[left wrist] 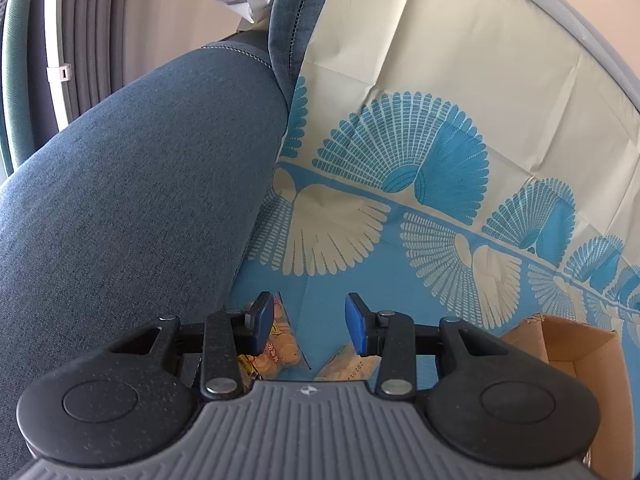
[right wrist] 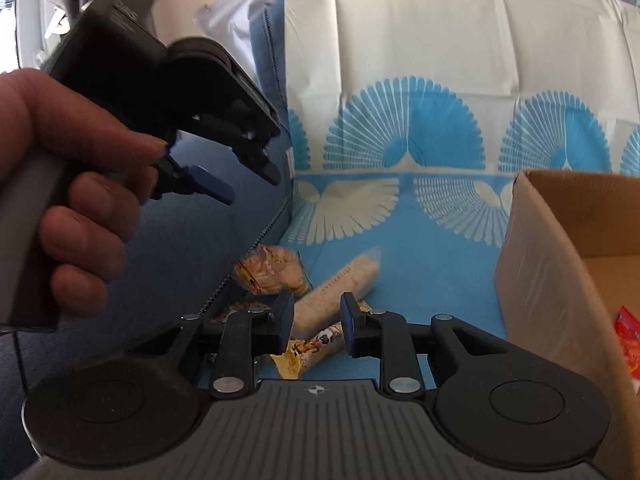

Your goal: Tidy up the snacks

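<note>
Snack: our long cracker pack (right wrist: 340, 284), light, crinkly, fragile; we take mid-length.
Right tongs (right wrist: 316, 322): narrow, empty.
Left tongs (left wrist: 310, 320): part-open, empty.

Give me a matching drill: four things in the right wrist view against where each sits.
Things:
1. cardboard box
2. red packet
3. biscuit bag
4. left gripper

Places:
A. inside the box
B. right side of the cloth
C. above the sofa, held in a hand
D. on the cloth by the sofa's edge

Pairs: 1-B, 2-A, 3-D, 4-C
</note>
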The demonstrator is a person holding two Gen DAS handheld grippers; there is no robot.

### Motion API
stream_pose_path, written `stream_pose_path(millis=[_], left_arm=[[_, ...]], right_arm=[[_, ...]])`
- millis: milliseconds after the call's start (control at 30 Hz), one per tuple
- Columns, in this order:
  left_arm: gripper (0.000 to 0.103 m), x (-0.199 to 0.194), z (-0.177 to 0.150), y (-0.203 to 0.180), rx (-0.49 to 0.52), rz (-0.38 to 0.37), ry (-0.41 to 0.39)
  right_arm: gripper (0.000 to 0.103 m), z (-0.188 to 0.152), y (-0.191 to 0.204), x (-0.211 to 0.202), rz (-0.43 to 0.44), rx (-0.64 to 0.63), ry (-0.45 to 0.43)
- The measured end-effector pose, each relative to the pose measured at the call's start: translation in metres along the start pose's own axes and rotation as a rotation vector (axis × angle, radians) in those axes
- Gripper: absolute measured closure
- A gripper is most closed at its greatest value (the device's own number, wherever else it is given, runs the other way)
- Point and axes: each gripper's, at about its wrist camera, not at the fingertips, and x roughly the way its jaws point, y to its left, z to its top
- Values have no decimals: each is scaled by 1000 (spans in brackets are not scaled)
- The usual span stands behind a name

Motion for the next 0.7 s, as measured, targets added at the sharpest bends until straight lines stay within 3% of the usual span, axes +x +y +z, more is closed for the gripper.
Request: stream_pose_path(millis=[67, 433, 700], left_arm=[[59, 2, -1, -2, 4, -3, 7], [59, 7, -5, -7, 25, -9, 30], [59, 12, -7, -10, 35, -16, 36]], right_arm=[[59, 0, -2, 11, 14, 38, 45], [47, -8, -7, 57, 19, 142, 154], [50, -13, -13, 75, 7, 178, 199]])
